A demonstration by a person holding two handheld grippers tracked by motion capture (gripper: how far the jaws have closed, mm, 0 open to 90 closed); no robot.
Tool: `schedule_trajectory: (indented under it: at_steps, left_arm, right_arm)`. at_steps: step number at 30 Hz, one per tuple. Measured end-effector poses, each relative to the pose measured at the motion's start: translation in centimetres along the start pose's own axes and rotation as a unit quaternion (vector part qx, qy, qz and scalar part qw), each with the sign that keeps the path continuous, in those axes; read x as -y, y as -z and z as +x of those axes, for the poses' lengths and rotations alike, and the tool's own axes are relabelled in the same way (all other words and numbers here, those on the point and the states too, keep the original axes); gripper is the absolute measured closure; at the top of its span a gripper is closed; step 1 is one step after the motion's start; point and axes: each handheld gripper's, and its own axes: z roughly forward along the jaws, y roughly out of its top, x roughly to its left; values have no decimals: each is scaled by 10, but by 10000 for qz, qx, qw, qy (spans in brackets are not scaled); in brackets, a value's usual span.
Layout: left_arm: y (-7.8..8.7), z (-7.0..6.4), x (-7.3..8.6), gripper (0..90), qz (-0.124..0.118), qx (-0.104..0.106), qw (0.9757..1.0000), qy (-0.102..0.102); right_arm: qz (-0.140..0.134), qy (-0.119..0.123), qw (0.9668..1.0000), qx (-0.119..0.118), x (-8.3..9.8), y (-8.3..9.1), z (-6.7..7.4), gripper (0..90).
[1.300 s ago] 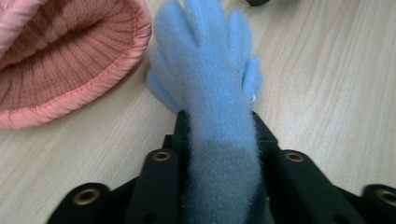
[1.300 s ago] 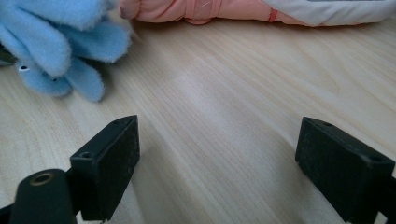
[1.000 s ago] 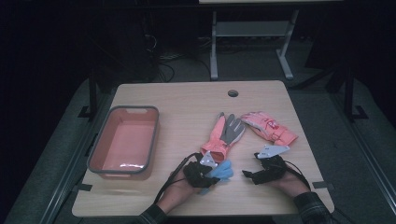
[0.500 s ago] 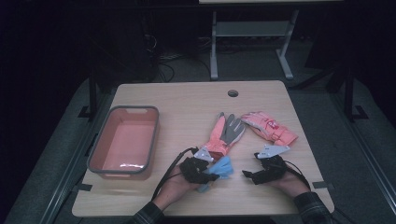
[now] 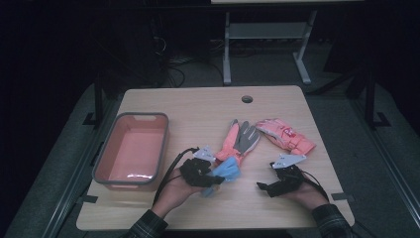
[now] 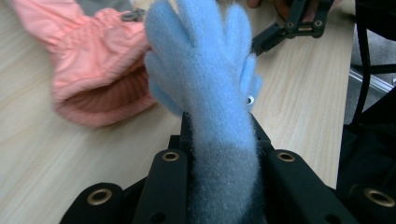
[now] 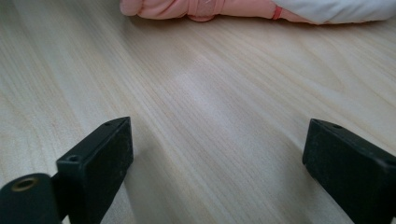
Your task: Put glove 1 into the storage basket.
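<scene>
Blue glove (image 6: pixel 205 84) pinched at its cuff in left gripper (image 5: pixel 210 179) jaws for lifting; right gripper (image 5: pixel 267 187) jaws spread, empty.

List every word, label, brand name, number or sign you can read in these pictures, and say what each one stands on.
None can be read.
The pink padded glove bears a white patch with small red marks, too small and blurred to read.
The fluffy blue knit glove, the pink plastic tub and the pale wooden table show no text.
</scene>
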Motion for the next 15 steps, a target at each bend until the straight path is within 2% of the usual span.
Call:
schedule_trajectory:
  at_steps: [5,9,11,13,15]
  left_arm:
    - [12,6,-2,752,-42,-119,9999,118]
    - [20,11,-2,752,-49,-229,9995,198]
    - [30,16,-3,751,-106,-298,9991,297]
    - [33,18,-3,751,-145,-320,9990,277]
    - [40,21,-3,751,-207,-382,9984,357]
  right_arm:
    - [74,-54,9999,52,0,-1,0,11]
    - [84,-71,9999,66,0,-1,0,8]
    - [83,-70,9999,68,0,-1,0,8]
    - [80,-73,9999,67,0,-1,0,8]
    - [81,-73,9999,66,0,-1,0,8]
